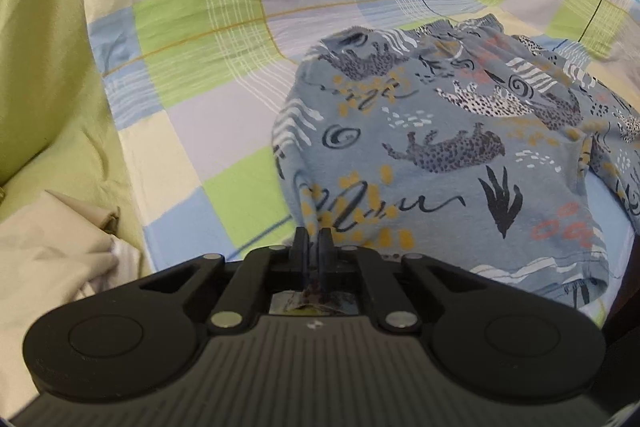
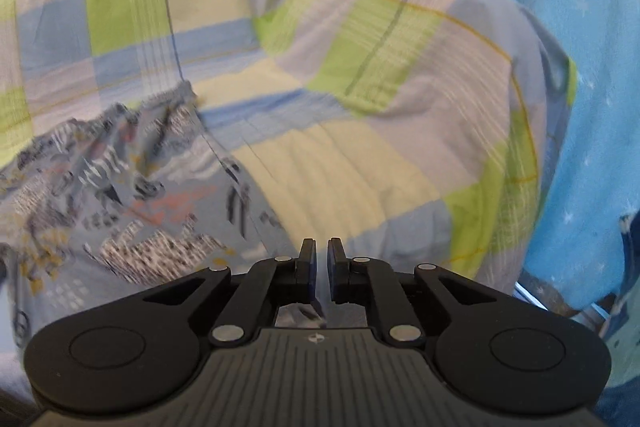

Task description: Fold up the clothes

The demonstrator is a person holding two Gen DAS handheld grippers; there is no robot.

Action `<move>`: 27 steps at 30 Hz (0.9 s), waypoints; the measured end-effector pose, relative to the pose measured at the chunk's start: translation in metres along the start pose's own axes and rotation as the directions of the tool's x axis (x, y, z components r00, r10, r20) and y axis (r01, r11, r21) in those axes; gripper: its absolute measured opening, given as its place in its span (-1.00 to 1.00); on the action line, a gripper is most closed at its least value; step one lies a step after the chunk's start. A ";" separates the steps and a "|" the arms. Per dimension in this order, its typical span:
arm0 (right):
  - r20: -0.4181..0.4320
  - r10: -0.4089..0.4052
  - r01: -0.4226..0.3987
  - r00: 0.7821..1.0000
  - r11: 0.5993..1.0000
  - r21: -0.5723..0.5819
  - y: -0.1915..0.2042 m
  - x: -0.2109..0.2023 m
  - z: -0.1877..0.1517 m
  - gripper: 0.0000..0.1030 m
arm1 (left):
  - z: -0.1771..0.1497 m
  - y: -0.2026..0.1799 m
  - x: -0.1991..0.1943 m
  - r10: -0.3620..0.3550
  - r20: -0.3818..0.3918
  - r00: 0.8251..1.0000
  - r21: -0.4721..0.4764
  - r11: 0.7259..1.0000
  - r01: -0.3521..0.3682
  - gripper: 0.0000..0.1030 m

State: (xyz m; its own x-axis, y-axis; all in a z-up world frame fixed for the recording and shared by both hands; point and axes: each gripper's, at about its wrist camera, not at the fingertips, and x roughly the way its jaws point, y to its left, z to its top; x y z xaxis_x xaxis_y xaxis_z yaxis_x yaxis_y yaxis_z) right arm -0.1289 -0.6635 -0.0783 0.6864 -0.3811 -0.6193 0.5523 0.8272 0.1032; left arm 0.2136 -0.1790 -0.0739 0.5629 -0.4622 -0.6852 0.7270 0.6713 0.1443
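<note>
Two grippers are working my printed garment (image 1: 460, 163) on the checked sheet (image 1: 200, 67): left gripper (image 1: 314, 239) clamping its soft, light hem, right gripper (image 2: 322, 251) hovering nearly closed, apparently empty.

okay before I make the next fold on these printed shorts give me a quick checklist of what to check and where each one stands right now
1. Left gripper shut on the printed shorts: ok, fabric shows between the fingers.
2. Right gripper gripping cloth: cannot tell, the fingers stand nearly closed with a narrow gap.
3. Shorts lying flat: not ok, they are bunched and partly lifted.
4. Waistband visible: ok, at the far edge.
5. Checked sheet offers room to lay the fold: ok.
6. White cloth away from the shorts: ok.
</note>
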 end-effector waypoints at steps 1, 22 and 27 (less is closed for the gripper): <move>0.011 0.034 -0.034 0.999 0.999 -0.004 0.004 0.000 0.008 -0.68 | 0.004 0.003 -0.002 0.007 0.008 1.000 0.004 1.000 -0.007 -0.91; -0.182 0.390 -0.420 0.903 0.890 -0.178 0.139 0.244 0.179 0.09 | 0.201 0.007 0.211 -0.183 -0.004 0.983 0.049 0.982 0.183 0.07; -0.233 0.429 -0.466 0.873 0.874 -0.136 0.137 0.269 0.170 -0.33 | 0.210 0.008 0.243 -0.295 -0.061 0.954 -0.055 0.955 0.292 -0.20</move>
State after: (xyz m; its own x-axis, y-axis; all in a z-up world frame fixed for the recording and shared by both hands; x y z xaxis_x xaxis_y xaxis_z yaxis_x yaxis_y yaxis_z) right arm 0.2117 -0.7224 -0.0981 0.7257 0.1189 -0.6777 0.0986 0.9568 0.2735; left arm 0.4389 -0.4077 -0.0899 0.2983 -0.6031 -0.7398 0.8367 0.5382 -0.1014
